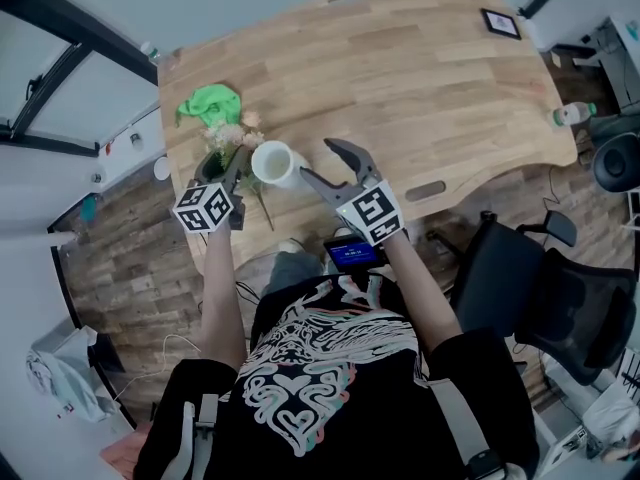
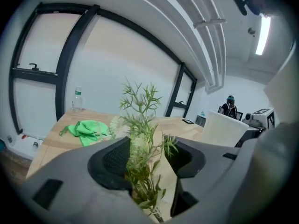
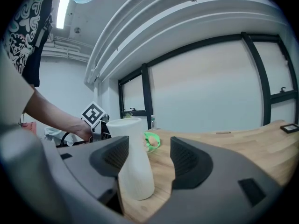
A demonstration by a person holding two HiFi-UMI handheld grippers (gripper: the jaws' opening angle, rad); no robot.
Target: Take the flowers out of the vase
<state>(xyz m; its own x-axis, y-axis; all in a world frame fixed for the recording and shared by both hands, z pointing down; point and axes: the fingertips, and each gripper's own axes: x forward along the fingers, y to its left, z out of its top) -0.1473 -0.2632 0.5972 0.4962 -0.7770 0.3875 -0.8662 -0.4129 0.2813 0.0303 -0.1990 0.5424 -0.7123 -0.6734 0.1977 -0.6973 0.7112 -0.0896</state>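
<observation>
one bunch of flowers (image 1: 228,136) is out of the white vase (image 1: 277,163), its foliage loose between the left gripper (image 2: 147,158)'s parted, unclenched jaws. the right gripper (image 3: 145,156) is spread wide, ungripping, with the vase between its jaws on the wooden table (image 1: 420,78).

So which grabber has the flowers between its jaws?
The left gripper: the leafy green flowers stand between its jaws. The right gripper has the white vase between its jaws instead, and no flowers.
</observation>
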